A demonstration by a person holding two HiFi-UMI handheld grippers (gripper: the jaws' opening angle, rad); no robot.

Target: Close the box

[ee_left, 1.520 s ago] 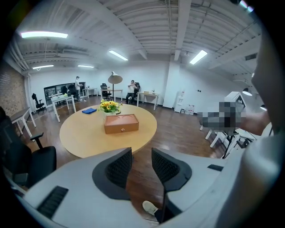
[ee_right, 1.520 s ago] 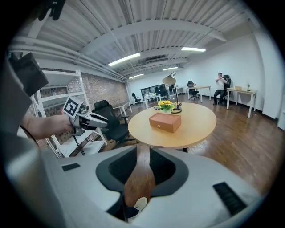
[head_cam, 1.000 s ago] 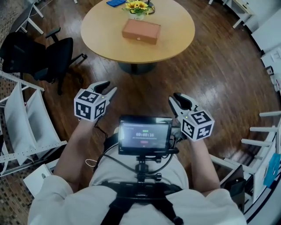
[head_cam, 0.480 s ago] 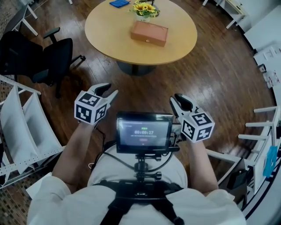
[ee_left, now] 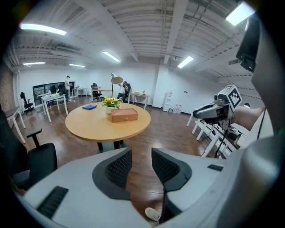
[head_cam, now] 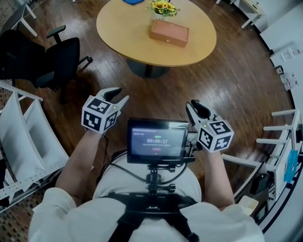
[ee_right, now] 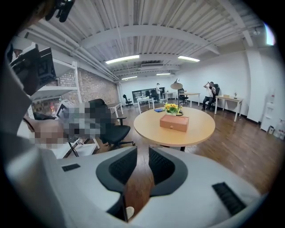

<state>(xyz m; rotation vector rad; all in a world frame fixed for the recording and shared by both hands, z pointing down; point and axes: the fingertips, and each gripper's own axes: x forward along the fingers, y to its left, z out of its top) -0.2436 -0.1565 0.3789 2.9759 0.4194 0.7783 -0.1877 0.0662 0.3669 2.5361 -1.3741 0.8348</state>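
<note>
A low brown wooden box (head_cam: 169, 33) with a small front knob lies on a round wooden table (head_cam: 123, 28), far ahead of both grippers. It also shows in the left gripper view as the box (ee_left: 124, 115) and in the right gripper view as the box (ee_right: 174, 123); its lid looks flat from this distance. My left gripper (head_cam: 117, 95) and right gripper (head_cam: 194, 105) hover at waist height over the wood floor, both pointing towards the table. The left gripper (ee_left: 141, 153) stands open on nothing. The right gripper (ee_right: 142, 153) shows a narrower gap, with only floor visible through it.
Yellow flowers (head_cam: 163, 7) and a blue item (ee_left: 89, 107) share the table. A black office chair (head_cam: 52, 54) stands left of it, white racks (head_cam: 23, 137) at my left and more white frames (head_cam: 284, 142) at my right. A monitor (head_cam: 157, 142) hangs at my chest.
In the head view the table and box have slid to the right as I walk and turn. Both grippers keep their place before me and their jaw gaps look the same.
</note>
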